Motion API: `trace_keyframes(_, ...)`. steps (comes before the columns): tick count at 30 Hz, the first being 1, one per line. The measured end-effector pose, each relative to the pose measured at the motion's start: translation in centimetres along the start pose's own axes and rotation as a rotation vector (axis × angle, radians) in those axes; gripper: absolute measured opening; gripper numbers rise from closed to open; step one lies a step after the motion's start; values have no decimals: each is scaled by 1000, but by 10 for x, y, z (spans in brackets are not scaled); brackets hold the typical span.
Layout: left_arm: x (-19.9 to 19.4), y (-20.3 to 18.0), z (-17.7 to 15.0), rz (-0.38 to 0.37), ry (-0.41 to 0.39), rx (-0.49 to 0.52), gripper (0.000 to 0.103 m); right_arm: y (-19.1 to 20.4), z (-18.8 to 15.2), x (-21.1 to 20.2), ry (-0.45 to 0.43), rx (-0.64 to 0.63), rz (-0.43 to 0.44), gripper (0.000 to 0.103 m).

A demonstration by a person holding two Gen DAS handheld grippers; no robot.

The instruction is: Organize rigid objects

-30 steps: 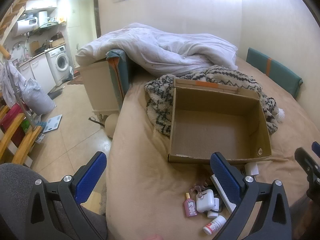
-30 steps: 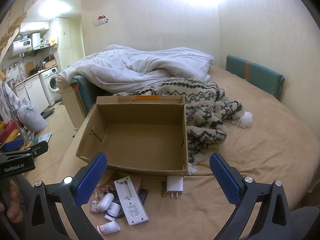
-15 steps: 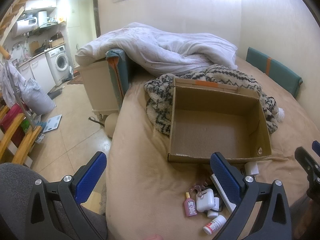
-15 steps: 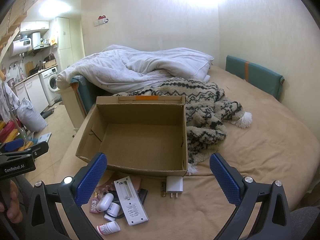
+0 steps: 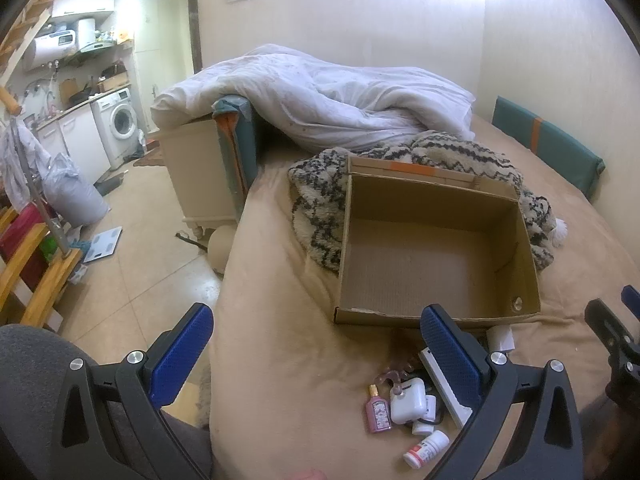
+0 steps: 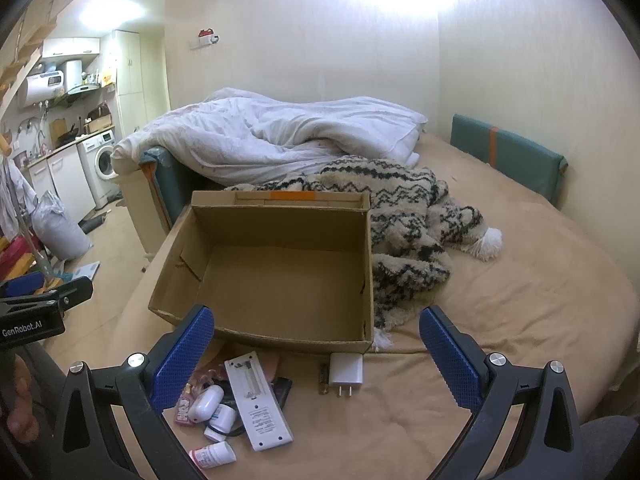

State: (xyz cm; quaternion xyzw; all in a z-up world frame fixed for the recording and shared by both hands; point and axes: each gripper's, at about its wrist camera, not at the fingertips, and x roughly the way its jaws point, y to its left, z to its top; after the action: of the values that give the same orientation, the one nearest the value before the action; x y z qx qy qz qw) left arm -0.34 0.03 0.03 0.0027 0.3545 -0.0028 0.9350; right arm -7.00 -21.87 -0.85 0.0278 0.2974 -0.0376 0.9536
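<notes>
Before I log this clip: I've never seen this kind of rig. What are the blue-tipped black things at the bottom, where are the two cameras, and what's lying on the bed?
There is no robot. A person holds a two-finger gripper in each hand, and a fisheye camera on each looks forward along its blue-padded fingers. One picture is from the left gripper, the other from the right gripper. Both are open and hold nothing. On the tan bed sits an empty cardboard box. In front of it lie small items: a white remote, a white charger plug, a pink perfume bottle, a white pill bottle and a small white case. A patterned blanket and a white duvet lie behind the box.
</notes>
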Motion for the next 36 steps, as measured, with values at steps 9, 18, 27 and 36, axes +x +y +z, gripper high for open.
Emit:
trace_keyframes(9, -2, 3, 0, 2, 4, 0, 103, 0, 0, -2, -4, -1, 2, 103)
trace_keyframes(18, -2, 6, 0, 21, 3, -7, 103, -1, 1, -1, -17, -14, -1, 103)
trace_keyframes(27, -3, -1, -1, 48, -14, 37, 103, 2, 0, -1, -11, -13, 27, 103)
trace_keyframes(36, 0, -1, -1, 46, -9, 34, 103, 3, 0, -1, -12, -15, 28, 103)
